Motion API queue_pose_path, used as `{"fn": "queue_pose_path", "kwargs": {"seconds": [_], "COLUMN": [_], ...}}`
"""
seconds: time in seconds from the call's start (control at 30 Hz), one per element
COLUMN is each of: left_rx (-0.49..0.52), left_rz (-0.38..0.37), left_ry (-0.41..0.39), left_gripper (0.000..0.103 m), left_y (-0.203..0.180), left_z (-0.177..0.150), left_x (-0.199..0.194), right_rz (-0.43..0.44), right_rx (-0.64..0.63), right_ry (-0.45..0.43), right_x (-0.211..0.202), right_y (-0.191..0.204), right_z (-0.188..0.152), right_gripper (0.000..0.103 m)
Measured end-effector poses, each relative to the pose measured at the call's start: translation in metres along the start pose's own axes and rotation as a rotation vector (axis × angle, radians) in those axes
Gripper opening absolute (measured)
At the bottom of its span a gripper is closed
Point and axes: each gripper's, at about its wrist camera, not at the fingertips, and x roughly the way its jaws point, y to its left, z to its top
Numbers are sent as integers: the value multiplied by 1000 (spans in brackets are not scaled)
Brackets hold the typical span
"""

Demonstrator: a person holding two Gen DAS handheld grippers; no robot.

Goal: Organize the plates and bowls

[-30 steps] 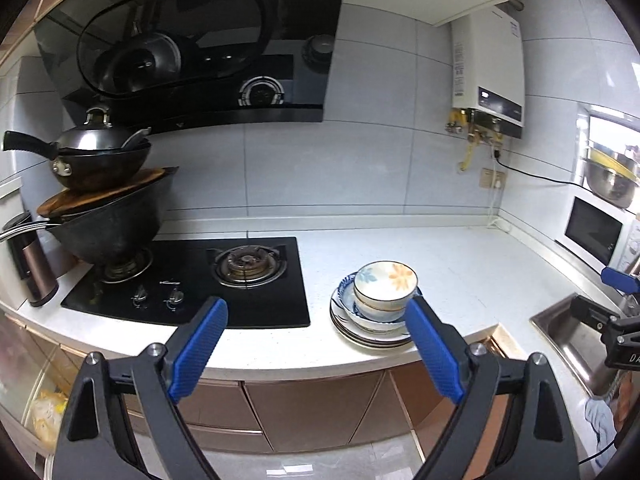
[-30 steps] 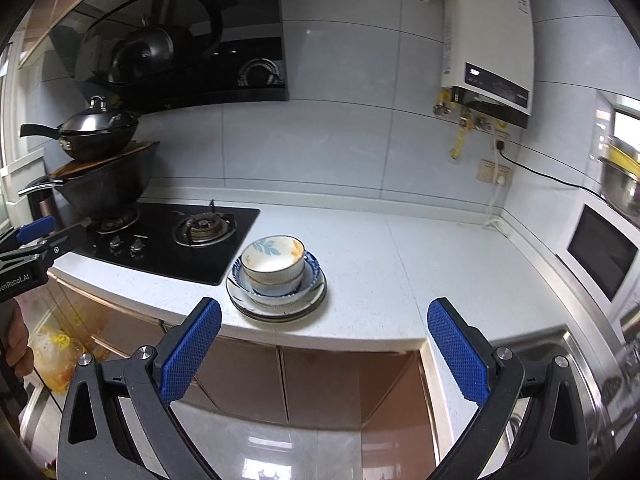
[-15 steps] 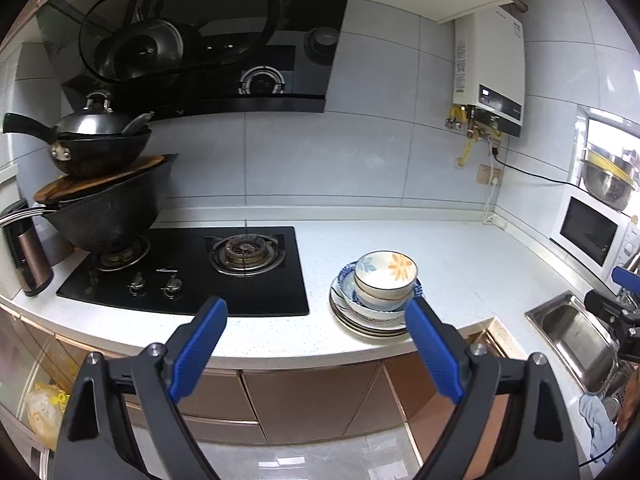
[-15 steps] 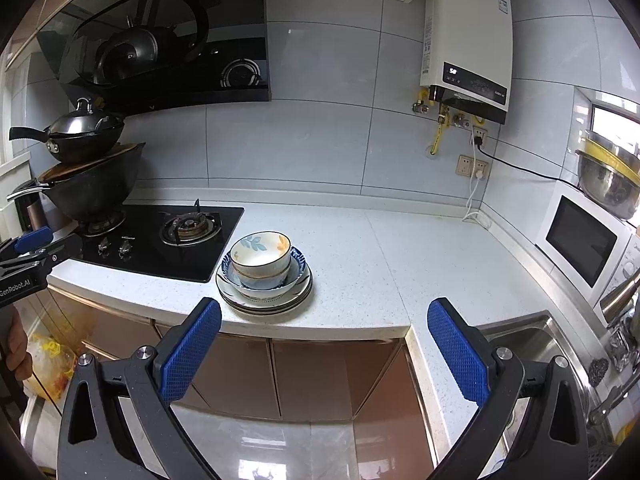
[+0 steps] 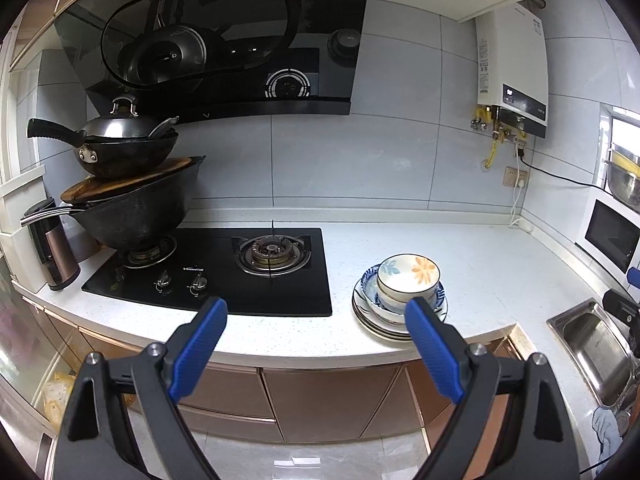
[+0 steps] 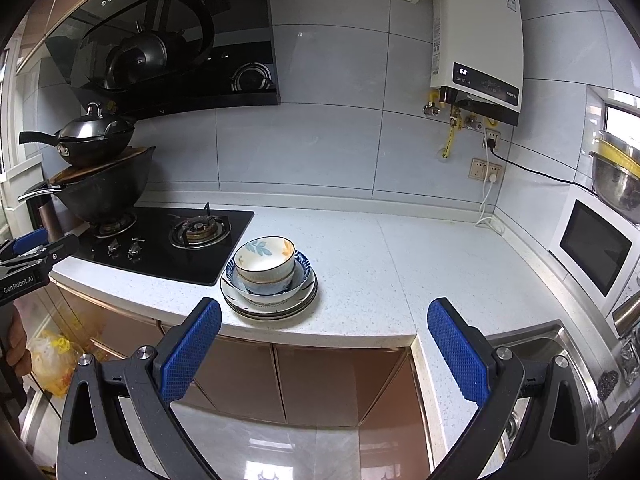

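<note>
The approach is judged in hand: bowls sit nested on stacked plates near the tabletop edge. Both grippers' jaws are spread, empty. Next, the top bowl must be reached.

The stainless steel sink is cut off by the right edge in the left wrist view, and the white microwave likewise in the right wrist view. How many flat white plates lie stacked under the nested floral ceramic bowls cannot be counted.
</note>
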Motion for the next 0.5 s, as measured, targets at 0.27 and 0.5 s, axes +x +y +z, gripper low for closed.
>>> {"fn": "queue_pose_path", "kwargs": {"seconds": [0.27,0.5], "left_rx": [-1,-4], "left_rz": [13,25], "left_ry": [-4,14], "left_gripper": [91,91], "left_y": [-2,-5], "left_z": [-1,-2], "left_x": [1,0], "right_rz": [1,-16], "right_rx": [19,58], "right_ry": [-15,-14], "right_x": [-1,0], "right_y": [-12,-31], "right_z": [0,1], "right_gripper": [102,102]}}
